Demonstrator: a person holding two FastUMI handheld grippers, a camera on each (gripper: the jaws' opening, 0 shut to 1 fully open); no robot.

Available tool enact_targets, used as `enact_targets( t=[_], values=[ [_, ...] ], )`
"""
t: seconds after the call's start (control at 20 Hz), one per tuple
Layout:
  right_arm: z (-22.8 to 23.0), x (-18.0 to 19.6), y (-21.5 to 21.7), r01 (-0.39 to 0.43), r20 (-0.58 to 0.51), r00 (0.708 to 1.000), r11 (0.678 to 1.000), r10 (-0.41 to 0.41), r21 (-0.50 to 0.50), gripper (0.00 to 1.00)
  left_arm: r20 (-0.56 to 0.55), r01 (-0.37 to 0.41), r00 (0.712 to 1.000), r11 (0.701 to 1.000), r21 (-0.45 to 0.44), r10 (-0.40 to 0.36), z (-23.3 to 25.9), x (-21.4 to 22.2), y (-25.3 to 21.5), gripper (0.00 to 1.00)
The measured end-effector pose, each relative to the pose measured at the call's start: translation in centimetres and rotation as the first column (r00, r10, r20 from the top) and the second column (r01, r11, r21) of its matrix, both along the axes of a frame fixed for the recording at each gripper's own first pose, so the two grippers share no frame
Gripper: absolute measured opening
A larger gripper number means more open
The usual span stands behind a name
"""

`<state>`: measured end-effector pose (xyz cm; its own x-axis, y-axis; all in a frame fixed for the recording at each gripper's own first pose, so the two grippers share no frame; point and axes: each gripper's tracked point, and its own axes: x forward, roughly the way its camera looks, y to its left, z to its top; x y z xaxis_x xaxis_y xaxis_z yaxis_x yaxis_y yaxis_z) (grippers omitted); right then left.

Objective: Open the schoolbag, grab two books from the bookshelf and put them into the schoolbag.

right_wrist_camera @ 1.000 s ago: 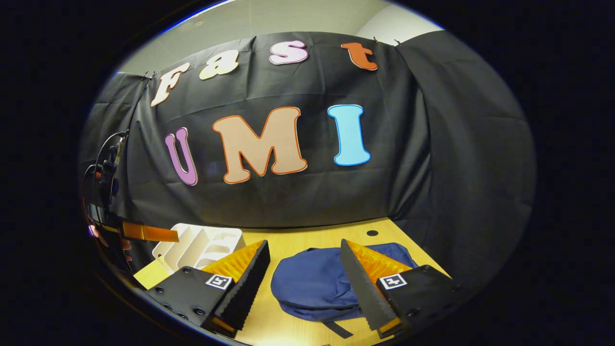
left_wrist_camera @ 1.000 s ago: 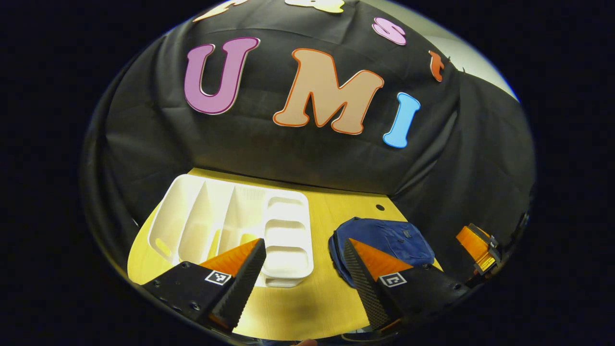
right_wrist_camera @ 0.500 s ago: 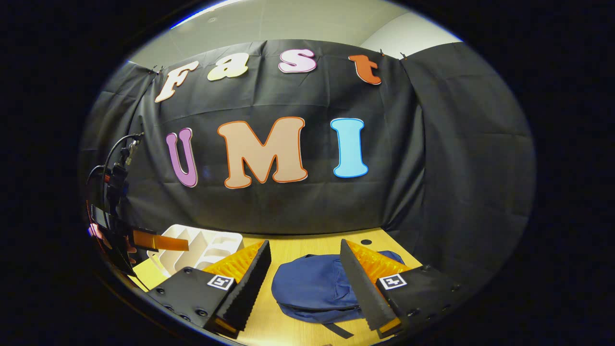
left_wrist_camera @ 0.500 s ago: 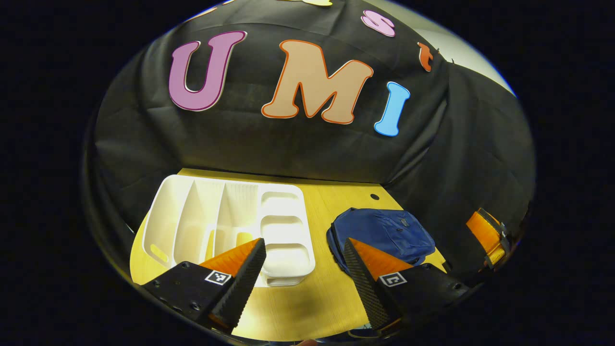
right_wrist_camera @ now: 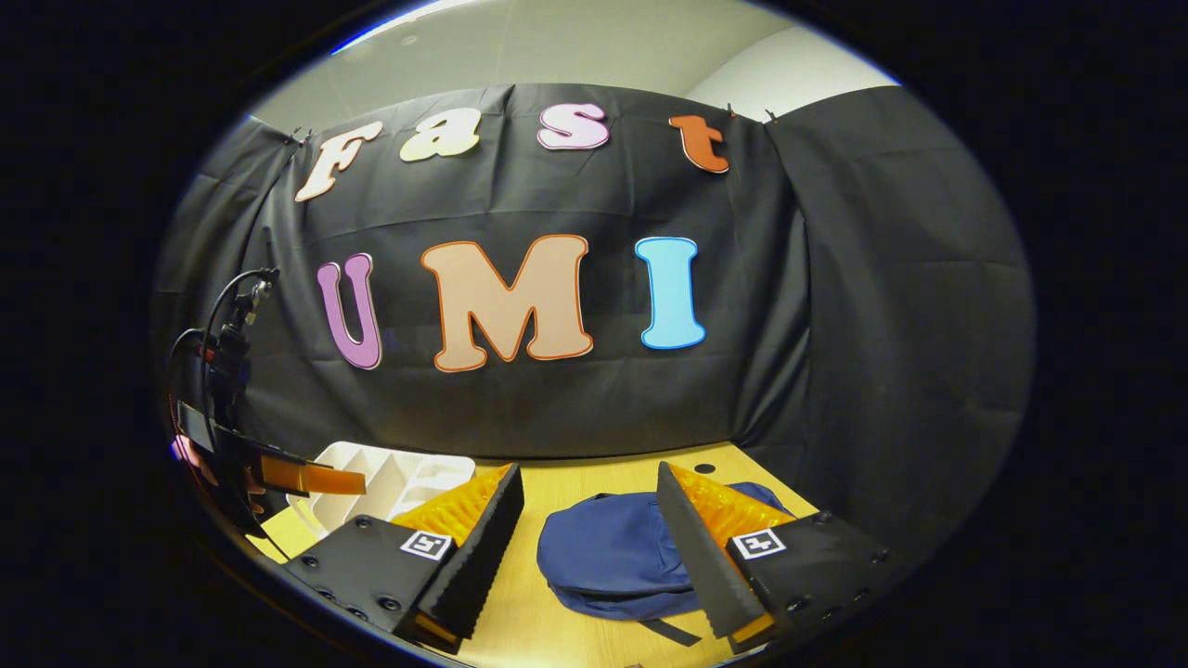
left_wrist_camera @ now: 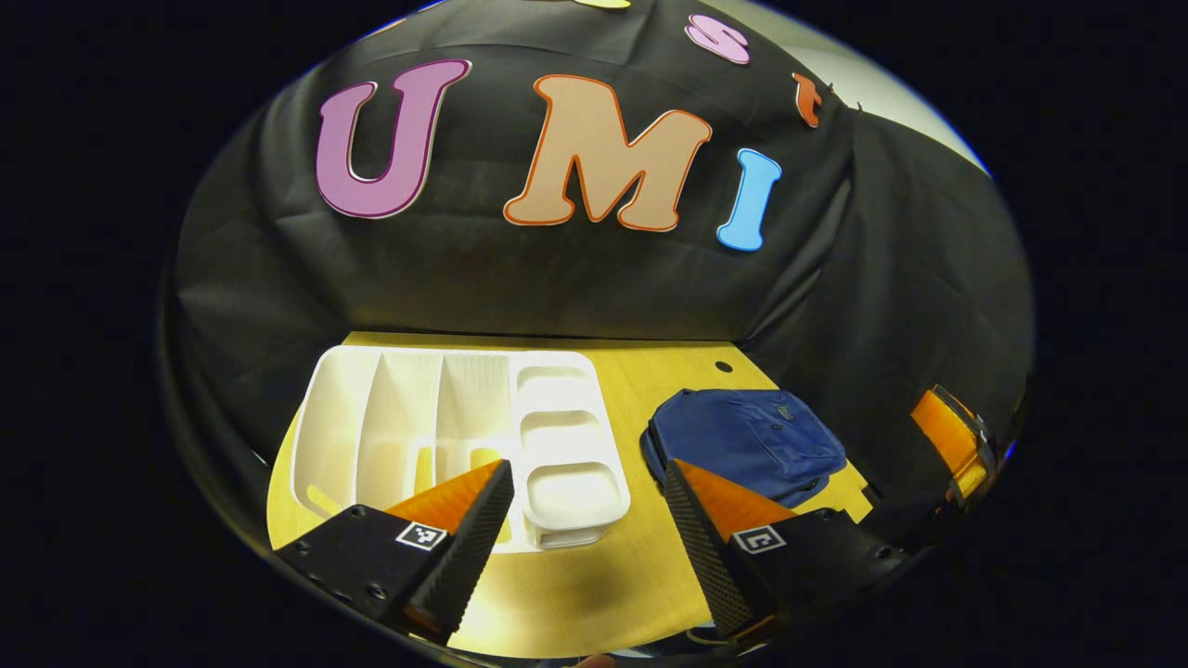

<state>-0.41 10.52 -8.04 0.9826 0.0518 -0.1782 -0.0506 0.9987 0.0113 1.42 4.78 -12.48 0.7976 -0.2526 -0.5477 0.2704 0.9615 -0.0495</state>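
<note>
one schoolbag [left_wrist_camera: 747, 445], one bookshelf [left_wrist_camera: 455, 436].

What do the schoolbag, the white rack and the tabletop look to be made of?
Schoolbag: soft navy woven fabric, matte; it slumps and creases. White rack: apparently moulded plastic, smooth with a slight sheen, rounded dividers. Tabletop: pale wood or wood-look laminate with faint grain; which one is unclear.

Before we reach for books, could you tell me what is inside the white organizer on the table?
The white organizer shows bare compartments and no books; its near end is covered by the left gripper.
</note>
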Motion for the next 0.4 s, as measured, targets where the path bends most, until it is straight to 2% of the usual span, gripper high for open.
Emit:
enact_targets(
  t=[0.1, 0.15, 0.2, 0.4],
  values=[
    [0.1, -0.3, 0.5, 0.008, 0.004, 1.0, 1.0, -0.008, -0.004, 0.94, -0.004, 0.009, 1.0, 1.0, 0.003, -0.009, 0.1, -0.1, 0.5, 0.99],
    [0.2, -0.4, 0.7, 0.012, 0.006, 1.0, 1.0, -0.012, -0.008, 0.94, -0.005, 0.015, 1.0, 1.0, 0.004, -0.015, 0.0, -0.1, 0.7, 0.92],
    [0.1, -0.6, 0.9, 0.015, 0.005, 1.0, 1.0, -0.015, -0.01, 0.94, -0.006, 0.017, 1.0, 1.0, 0.008, -0.017, 0.0, -0.1, 1.1, 0.95],
    [0.2, -0.9, 2.0, 0.025, 0.009, 1.0, 1.0, -0.025, -0.007, 0.94, 0.002, 0.026, 1.0, 0.999, 0.033, -0.026, 0.3, -0.1, 2.7, 0.95]
  ],
)
